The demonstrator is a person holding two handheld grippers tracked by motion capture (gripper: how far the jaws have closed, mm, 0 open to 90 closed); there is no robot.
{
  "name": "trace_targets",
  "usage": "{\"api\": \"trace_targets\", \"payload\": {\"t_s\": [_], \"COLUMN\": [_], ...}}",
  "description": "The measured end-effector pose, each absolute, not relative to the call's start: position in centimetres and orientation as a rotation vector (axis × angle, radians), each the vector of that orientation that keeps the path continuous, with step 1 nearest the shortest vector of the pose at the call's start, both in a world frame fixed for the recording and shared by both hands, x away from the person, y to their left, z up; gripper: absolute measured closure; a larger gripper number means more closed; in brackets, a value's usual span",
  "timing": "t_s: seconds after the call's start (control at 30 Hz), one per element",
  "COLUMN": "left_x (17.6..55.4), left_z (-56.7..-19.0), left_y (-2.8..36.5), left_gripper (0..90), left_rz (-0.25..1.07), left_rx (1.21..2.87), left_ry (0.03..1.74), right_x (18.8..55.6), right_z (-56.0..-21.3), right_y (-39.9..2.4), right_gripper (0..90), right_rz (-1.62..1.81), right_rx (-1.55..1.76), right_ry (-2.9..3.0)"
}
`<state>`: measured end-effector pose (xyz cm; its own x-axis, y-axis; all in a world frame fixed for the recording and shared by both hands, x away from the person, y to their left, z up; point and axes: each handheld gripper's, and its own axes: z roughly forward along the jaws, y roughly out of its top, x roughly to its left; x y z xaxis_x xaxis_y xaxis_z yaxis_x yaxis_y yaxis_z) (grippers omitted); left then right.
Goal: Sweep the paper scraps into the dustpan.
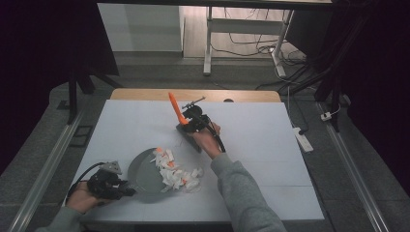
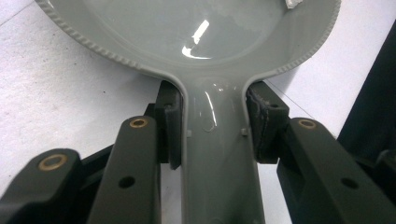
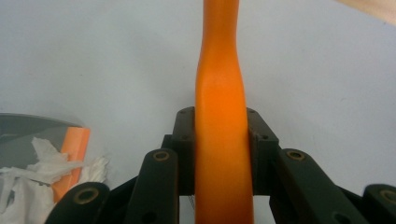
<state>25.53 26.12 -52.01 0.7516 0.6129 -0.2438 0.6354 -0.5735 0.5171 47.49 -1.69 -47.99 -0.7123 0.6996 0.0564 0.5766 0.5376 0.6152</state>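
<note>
White worktop: left claw clamps the grey dustpan's handle; right claw grips an upright orange brush handle, up-right of the paper scraps.

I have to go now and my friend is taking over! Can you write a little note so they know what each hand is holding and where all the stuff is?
Left tool: shut on the handle of the grey dustpan, which lies at the near left of the table.
Right tool: shut on the orange handle of what looks like a brush, held out past the table's middle.
White and orange paper scraps sit at the dustpan's right edge; some lie on the pan, some spill onto the table.
Done: scraps gathered in one pile.
Left, probably: sweep the rest onto the pan, then empty it.
</note>
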Motion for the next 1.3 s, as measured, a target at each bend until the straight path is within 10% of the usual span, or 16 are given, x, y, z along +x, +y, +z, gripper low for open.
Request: {"api": "trace_targets", "payload": {"t_s": [1.3], "left_x": [25.6], "left_z": [-52.0], "left_y": [25.9], "left_gripper": [61.8], "left_rz": [-0.040], "left_rx": [2.358], "left_ry": [0.947], "right_x": [39.3], "right_z": [-46.4], "right_y": [1.1], "right_gripper": [70.4], "right_rz": [1.167], "right_rx": [0.787], "right_ry": [2.783]}}
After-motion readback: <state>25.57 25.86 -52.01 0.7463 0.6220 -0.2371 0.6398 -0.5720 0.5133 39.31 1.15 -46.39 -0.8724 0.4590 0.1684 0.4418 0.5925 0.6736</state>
